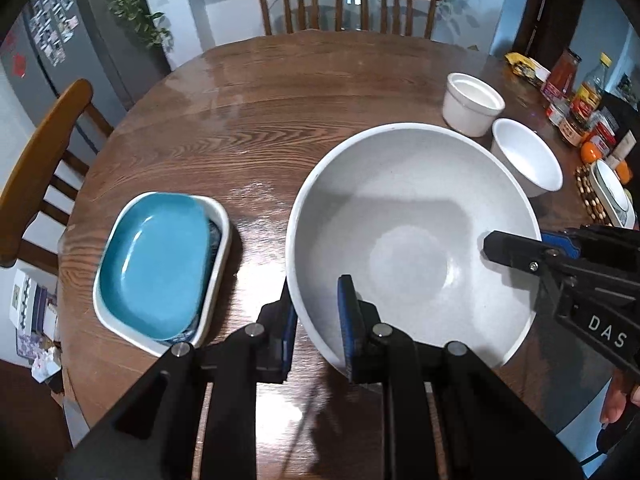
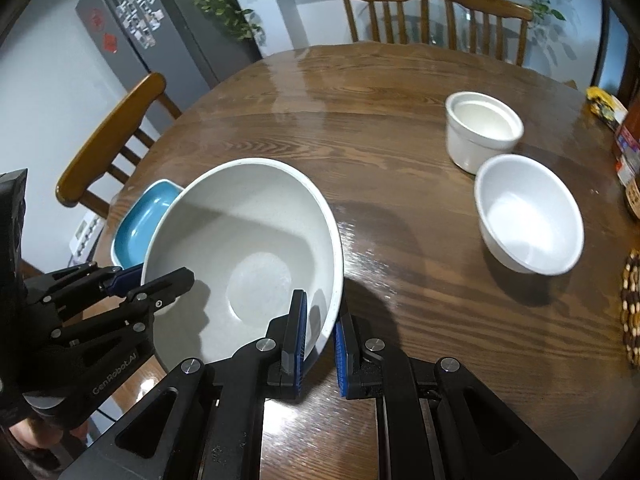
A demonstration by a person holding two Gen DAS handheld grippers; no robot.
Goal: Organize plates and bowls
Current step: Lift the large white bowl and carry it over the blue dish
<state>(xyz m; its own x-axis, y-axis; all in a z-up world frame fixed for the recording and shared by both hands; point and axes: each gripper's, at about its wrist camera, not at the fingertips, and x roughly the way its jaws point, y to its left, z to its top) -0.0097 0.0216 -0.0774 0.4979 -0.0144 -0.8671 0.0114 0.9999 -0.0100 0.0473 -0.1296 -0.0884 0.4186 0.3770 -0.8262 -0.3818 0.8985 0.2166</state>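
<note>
A large pale grey bowl (image 1: pixel 408 240) hangs tilted just above the round wooden table (image 1: pixel 256 128), casting a shadow. My left gripper (image 1: pixel 318 320) is shut on its near rim, one pad inside and one outside. My right gripper (image 1: pixel 536 242) clamps the opposite rim. In the right wrist view the same bowl (image 2: pixel 248 248) is pinched by the right gripper (image 2: pixel 320 336), with the left gripper (image 2: pixel 150 280) on its far left rim. A blue plate (image 1: pixel 156 264) lies in a white rectangular dish (image 1: pixel 222 240) to the left. A small white bowl (image 2: pixel 528 216) and a white ramekin (image 2: pixel 482 128) stand to the right.
Jars and bottles (image 1: pixel 580 100) crowd the table's right edge beside a beaded trivet (image 2: pixel 632 304). Wooden chairs (image 1: pixel 348 4) stand at the far side and another chair (image 1: pixel 44 168) at the left. A person's fingers (image 1: pixel 616 400) show at the lower right.
</note>
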